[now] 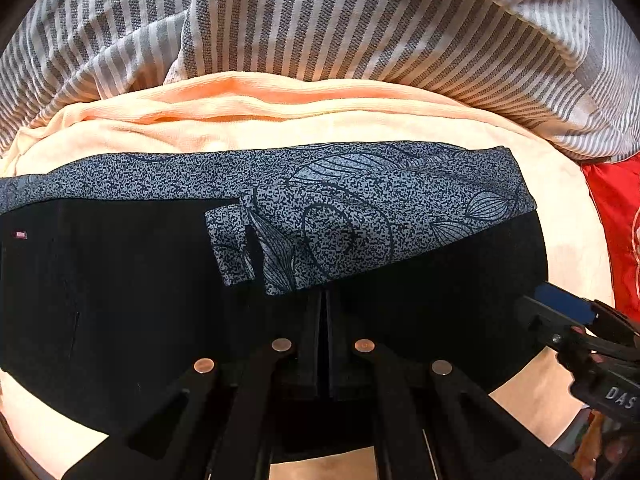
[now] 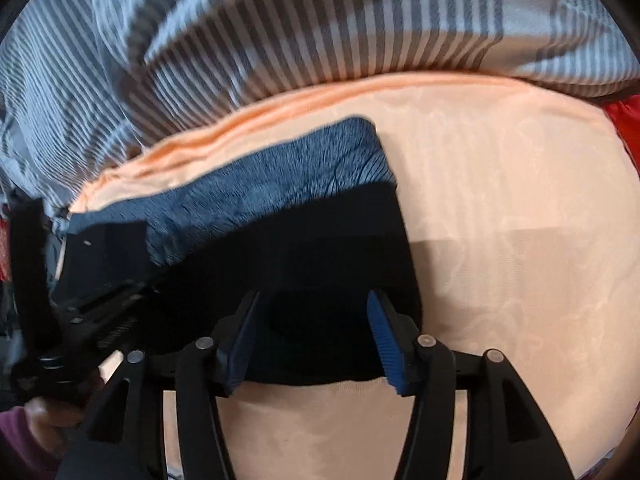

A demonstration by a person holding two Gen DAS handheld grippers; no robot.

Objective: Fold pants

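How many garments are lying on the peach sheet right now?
2. The black pants lie across the front; the blue patterned garment lies along their far edge, partly overlapping them. More may be hidden beneath.

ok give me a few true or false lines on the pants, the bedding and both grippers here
1. The black pants lie on a peach sheet. True.
2. The speckled grey-blue patterned fabric lies across the pants. True.
3. The left gripper stands wide open. False: its jaws are shut.
4. The right gripper is clamped on the pants. False: its blue pads stand apart.
5. The striped grey-and-white blanket covers the pants. False: it lies beyond them.
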